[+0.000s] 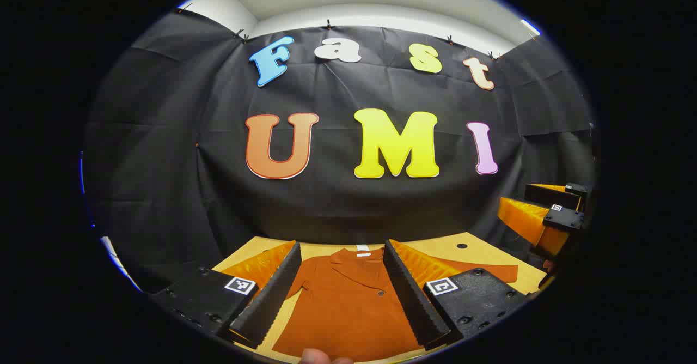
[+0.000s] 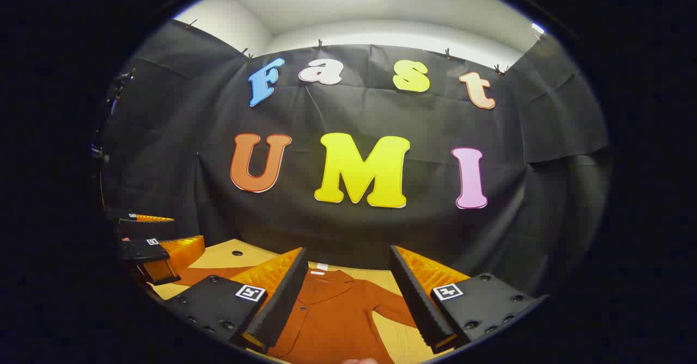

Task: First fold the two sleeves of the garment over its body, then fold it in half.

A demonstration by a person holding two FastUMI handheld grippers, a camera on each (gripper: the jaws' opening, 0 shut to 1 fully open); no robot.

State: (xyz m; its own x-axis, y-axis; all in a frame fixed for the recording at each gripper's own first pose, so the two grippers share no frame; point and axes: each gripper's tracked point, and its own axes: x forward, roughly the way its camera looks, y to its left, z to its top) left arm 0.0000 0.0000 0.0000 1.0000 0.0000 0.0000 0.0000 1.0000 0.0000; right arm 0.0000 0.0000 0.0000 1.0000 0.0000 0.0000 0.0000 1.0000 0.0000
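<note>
A rust-orange collared garment (image 1: 348, 309) lies flat on the wooden table (image 1: 435, 244), collar toward the back wall. One sleeve (image 1: 490, 271) stretches out to the right. My left gripper (image 1: 343, 245) hovers above the garment's body, open, with nothing between its fingers. In the right gripper view the same garment (image 2: 332, 315) lies below my right gripper (image 2: 348, 250), which is open and holds nothing. A sleeve (image 2: 389, 304) reaches toward its right finger. The right gripper (image 1: 544, 208) is also in the left gripper view at the far right, above the table. The left gripper (image 2: 158, 244) likewise hangs at the far left of the right gripper view.
A small round hole (image 1: 462, 246) marks the table near the back. The black cloth wall stands close behind the table's far edge. A person's fingertip (image 1: 321, 357) pokes in at the bottom.
</note>
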